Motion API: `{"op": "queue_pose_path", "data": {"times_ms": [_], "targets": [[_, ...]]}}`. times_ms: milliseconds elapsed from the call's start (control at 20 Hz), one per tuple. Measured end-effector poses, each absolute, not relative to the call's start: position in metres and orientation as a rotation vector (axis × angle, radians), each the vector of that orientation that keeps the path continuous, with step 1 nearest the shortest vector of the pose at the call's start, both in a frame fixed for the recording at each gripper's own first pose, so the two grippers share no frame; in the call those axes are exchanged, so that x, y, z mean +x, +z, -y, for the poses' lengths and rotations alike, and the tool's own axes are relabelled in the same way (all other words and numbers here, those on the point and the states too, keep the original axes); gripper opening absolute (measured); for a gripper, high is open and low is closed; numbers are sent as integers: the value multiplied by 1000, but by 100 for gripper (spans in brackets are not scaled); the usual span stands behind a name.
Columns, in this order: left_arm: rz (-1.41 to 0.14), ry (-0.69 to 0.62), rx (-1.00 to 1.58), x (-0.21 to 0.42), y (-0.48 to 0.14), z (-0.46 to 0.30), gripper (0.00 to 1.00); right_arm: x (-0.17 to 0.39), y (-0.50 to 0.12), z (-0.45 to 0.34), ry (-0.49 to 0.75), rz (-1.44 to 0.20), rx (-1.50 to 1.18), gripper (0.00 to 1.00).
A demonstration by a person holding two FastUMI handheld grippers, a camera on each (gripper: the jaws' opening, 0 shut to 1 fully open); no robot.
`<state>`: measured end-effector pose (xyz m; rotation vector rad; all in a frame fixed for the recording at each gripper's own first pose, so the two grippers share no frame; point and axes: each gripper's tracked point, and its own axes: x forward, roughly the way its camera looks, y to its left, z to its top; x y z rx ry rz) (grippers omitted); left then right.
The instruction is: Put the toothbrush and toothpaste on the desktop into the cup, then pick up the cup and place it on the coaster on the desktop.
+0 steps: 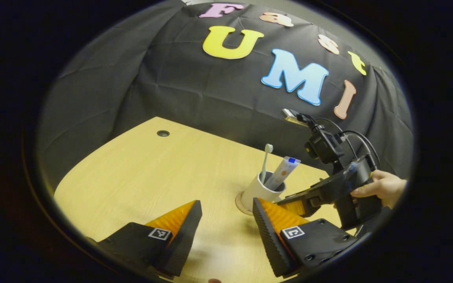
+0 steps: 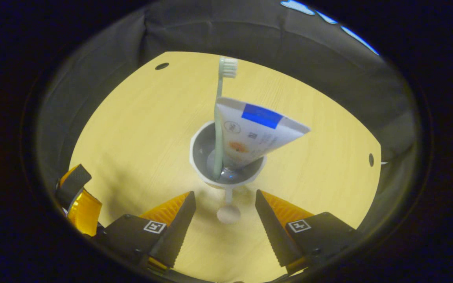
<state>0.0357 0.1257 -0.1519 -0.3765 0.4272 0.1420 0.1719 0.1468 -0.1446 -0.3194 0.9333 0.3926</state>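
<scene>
Gaping with nothing between their fingers, the left tongs hover over the pale wooden counter. The right tongs are likewise released, just near of the white ceramic cup. That cup stands on a round tan coaster, holding an upright pale-green toothbrush and a white toothpaste tube with a blue band. A hand grips the right tool.

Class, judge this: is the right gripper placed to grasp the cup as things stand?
Probably yes. The right gripper is open, the cup sits just ahead of its fingers, and nothing lies between them except the cup's handle.
</scene>
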Motion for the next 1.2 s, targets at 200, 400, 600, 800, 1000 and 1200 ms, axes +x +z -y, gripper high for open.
{"op": "queue_pose_path", "data": {"times_ms": [200, 400, 600, 800, 1000, 1200], "targets": [[-407, 106, -336, 41, -141, -109, 87, 153, -116, -139, 399, -834, -252, 97], [-354, 59, -302, 50, -117, -82, 87, 133, -88, -120, 385, -714, -170, 97], [-309, 4, -269, 61, -96, -49, 87, 115, -61, -86, 318, -570, -132, 97], [-262, -37, -257, 68, -75, -12, 87, 98, -29, -50, 260, -403, -102, 97], [-172, -70, -236, 77, -41, 22, 87, 75, 13, -11, 207, -218, -58, 97], [-71, -82, -207, 78, -6, 51, 86, 59, 33, 23, 135, -38, -54, 96]]}}
